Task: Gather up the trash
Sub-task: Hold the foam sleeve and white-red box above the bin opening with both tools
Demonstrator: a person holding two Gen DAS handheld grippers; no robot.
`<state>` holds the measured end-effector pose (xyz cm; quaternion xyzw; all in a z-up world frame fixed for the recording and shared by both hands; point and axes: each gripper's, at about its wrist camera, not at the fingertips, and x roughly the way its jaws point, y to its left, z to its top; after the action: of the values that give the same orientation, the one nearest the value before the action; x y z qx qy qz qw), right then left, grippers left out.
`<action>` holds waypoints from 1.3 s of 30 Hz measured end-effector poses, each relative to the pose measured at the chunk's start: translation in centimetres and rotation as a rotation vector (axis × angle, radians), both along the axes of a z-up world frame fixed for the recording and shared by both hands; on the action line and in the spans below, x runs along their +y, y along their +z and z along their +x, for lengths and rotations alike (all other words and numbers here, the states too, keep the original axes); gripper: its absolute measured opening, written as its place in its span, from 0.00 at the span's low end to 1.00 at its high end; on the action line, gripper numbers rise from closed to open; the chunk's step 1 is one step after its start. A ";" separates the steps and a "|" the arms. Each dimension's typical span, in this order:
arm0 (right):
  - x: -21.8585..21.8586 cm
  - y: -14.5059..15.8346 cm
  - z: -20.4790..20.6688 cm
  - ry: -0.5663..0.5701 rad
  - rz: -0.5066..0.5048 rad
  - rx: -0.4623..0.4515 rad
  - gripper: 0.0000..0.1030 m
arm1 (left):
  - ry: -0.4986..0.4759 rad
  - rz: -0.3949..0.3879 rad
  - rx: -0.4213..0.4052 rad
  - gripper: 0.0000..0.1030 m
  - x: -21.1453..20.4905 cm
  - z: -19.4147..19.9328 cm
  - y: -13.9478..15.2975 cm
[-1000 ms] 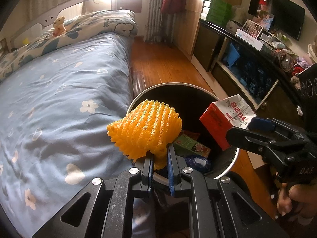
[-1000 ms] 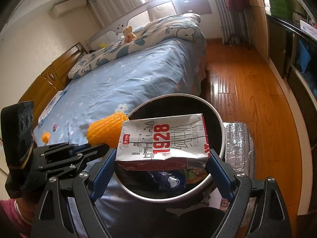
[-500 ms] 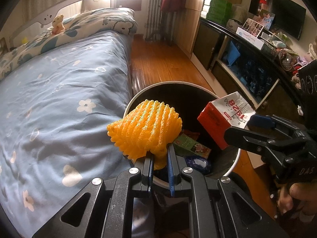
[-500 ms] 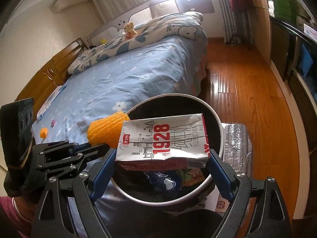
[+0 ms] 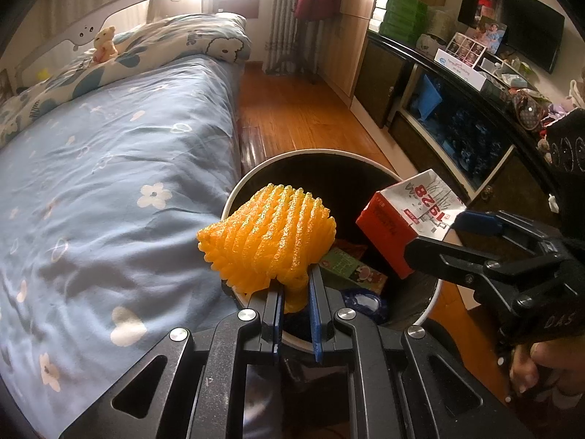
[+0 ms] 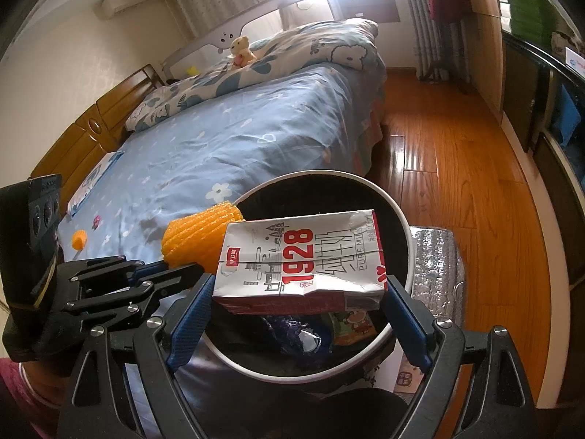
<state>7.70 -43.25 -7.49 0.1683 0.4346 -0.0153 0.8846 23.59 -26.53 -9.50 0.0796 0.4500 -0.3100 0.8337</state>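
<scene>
My left gripper (image 5: 295, 292) is shut on an orange foam fruit net (image 5: 268, 236) and holds it over the near left rim of a round black trash bin (image 5: 310, 155). My right gripper (image 6: 298, 294) is shut on a white and red "1928" milk carton (image 6: 301, 261), held lengthwise above the bin (image 6: 318, 177). The carton (image 5: 406, 219) shows in the left wrist view at the bin's right side, and the net (image 6: 199, 236) shows in the right wrist view. A green carton (image 5: 351, 269) and a blue wrapper (image 6: 296, 333) lie inside the bin.
A bed with a blue flowered sheet (image 5: 109, 168) lies left of the bin. A small orange piece (image 6: 79, 238) lies on the sheet. Wooden floor (image 6: 457, 183) runs to the right, with a dark cabinet (image 5: 457, 109) along the wall. A silver foil bag (image 6: 437, 267) sits beside the bin.
Both grippers have stayed over the bin with their loads. The view has shifted only slightly; the carton tilts a little more toward the bin.
</scene>
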 end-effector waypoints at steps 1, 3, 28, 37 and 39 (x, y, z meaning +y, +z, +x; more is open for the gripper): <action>0.0 0.0 0.0 0.001 0.000 0.000 0.87 | 0.000 0.000 0.001 0.10 0.0 0.1 0.0; 0.0 0.0 0.0 0.000 0.000 0.000 0.87 | -0.001 0.001 0.002 0.10 -0.1 0.1 0.0; 0.0 -0.1 0.0 0.005 -0.002 0.002 0.87 | -0.004 0.003 0.008 0.11 0.0 0.3 -0.3; 0.1 -0.5 0.3 0.023 -0.003 0.015 0.87 | -0.007 0.004 0.019 0.11 0.0 0.8 -0.5; 0.1 -0.5 0.4 0.026 -0.003 0.017 0.87 | -0.009 0.005 0.019 0.11 0.0 0.8 -0.5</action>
<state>8.15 -43.17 -7.98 0.1610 0.4444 -0.0058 0.8812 24.38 -26.57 -9.97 0.0807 0.4583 -0.3136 0.8277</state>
